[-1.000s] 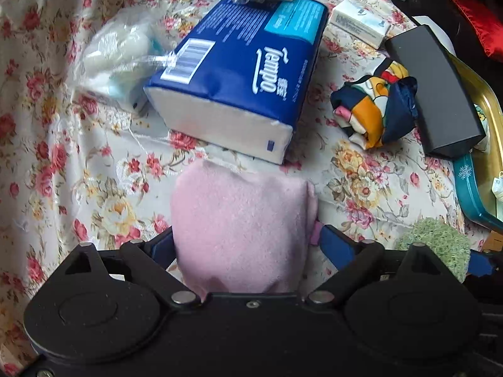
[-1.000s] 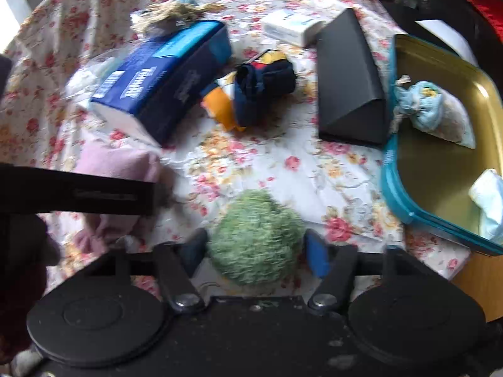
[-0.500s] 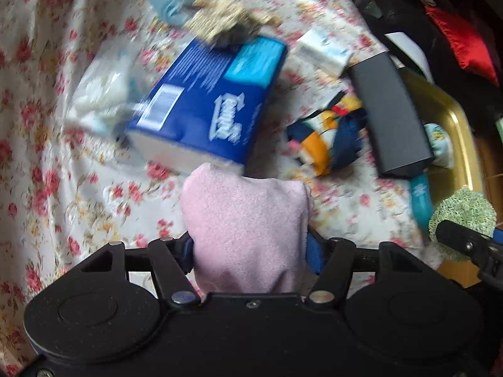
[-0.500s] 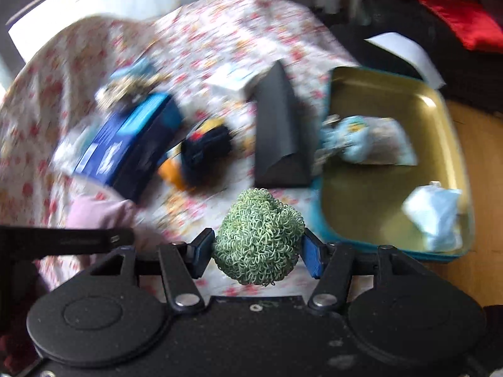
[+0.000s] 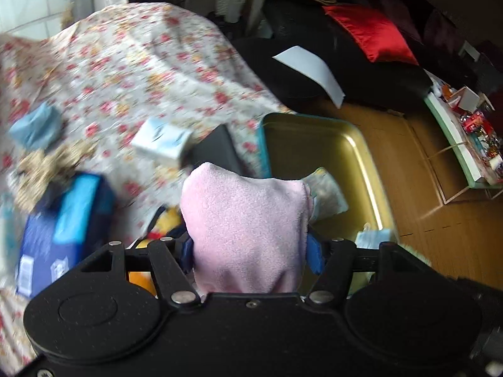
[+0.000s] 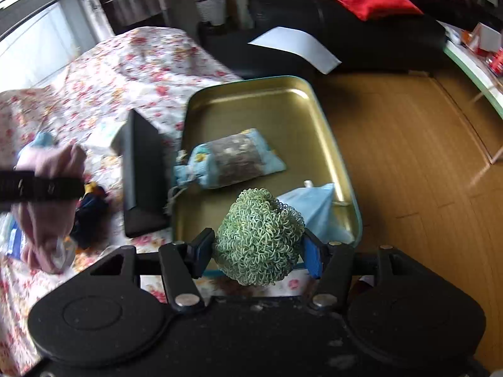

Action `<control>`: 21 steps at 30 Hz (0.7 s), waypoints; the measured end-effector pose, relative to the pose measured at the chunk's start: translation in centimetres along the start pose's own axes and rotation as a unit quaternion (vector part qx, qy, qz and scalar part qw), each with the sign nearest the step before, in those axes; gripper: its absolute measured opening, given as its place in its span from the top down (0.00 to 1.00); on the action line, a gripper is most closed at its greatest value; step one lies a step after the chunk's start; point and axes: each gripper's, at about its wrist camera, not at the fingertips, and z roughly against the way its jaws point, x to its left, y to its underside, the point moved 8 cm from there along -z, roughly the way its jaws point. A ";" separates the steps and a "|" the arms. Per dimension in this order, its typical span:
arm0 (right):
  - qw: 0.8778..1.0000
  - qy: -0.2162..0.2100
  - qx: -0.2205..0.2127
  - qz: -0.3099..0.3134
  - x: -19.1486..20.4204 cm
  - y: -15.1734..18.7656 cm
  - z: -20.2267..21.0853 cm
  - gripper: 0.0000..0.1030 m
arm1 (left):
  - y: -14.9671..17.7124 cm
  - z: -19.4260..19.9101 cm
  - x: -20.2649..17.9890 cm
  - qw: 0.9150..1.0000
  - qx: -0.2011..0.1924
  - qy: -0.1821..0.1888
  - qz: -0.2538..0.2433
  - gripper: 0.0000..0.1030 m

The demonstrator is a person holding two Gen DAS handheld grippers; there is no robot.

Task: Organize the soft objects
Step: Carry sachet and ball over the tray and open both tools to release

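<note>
My left gripper (image 5: pixel 251 249) is shut on a pink fleece pouch (image 5: pixel 246 229), held in the air above the table's right side near the gold tray (image 5: pixel 361 144). In the right wrist view the same pink pouch (image 6: pixel 47 220) hangs at the left. My right gripper (image 6: pixel 259 251) is shut on a green scrubber ball (image 6: pixel 259 237), lifted over the near edge of the gold tray (image 6: pixel 248 100). In the tray lie a blue patterned sachet (image 6: pixel 229 161) and a pale blue bundle (image 6: pixel 317 210).
The floral-clothed table (image 6: pixel 132 62) holds a black case (image 6: pixel 141 172), a blue tissue pack (image 5: pixel 59 229), a small white box (image 5: pixel 162 143), a colourful scarf (image 6: pixel 91 210) and a beige knit piece (image 5: pixel 41 169). Wooden floor (image 6: pixel 408 157) lies right of the tray.
Both grippers have risen from the table and swung right toward the tray, each carrying its object. The left jaws have squeezed in on the pink pouch.
</note>
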 end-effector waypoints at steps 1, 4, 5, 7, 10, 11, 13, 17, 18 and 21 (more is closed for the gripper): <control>1.000 0.001 0.001 -0.005 -0.3 -0.1 -0.2 0.44 | -0.7 -0.6 -0.7 1.000 0.000 -0.001 -0.007 0.42; 1.000 0.000 0.002 -0.018 -1.0 -0.6 -0.7 0.44 | -2.5 -2.7 -2.2 1.000 0.005 0.001 -0.018 0.42; 1.000 -0.001 0.002 -0.022 -1.2 -0.8 -1.0 0.44 | -3.0 -3.4 -2.6 1.000 0.009 0.003 -0.019 0.42; 1.000 -0.005 0.003 -0.027 -1.5 -1.1 -1.4 0.44 | -4.1 -4.8 -3.4 1.000 0.015 0.004 -0.020 0.42; 0.999 -0.008 0.003 -0.031 -1.3 -1.6 -1.8 0.44 | -5.5 -6.7 -4.3 1.000 0.016 -0.001 -0.024 0.42; 0.999 -0.008 0.003 -0.032 -1.4 -1.8 -2.0 0.44 | -5.9 -7.3 -4.5 1.000 0.016 -0.003 -0.025 0.42; 0.999 -0.009 0.003 -0.033 -1.5 -2.2 -2.3 0.44 | -6.7 -8.2 -5.0 0.999 0.016 -0.006 -0.029 0.41; 0.999 -0.011 0.005 -0.036 -1.6 -2.5 -2.9 0.44 | -8.1 -9.3 -5.3 1.000 0.013 -0.009 -0.024 0.35; 0.999 -0.011 0.005 -0.036 -1.6 -2.6 -3.1 0.44 | -8.4 -9.3 -5.2 1.000 0.009 -0.009 -0.020 0.34; 0.999 -0.014 0.006 -0.036 -1.5 -2.8 -3.3 0.44 | -8.6 -9.1 -4.7 1.000 0.003 -0.009 -0.008 0.29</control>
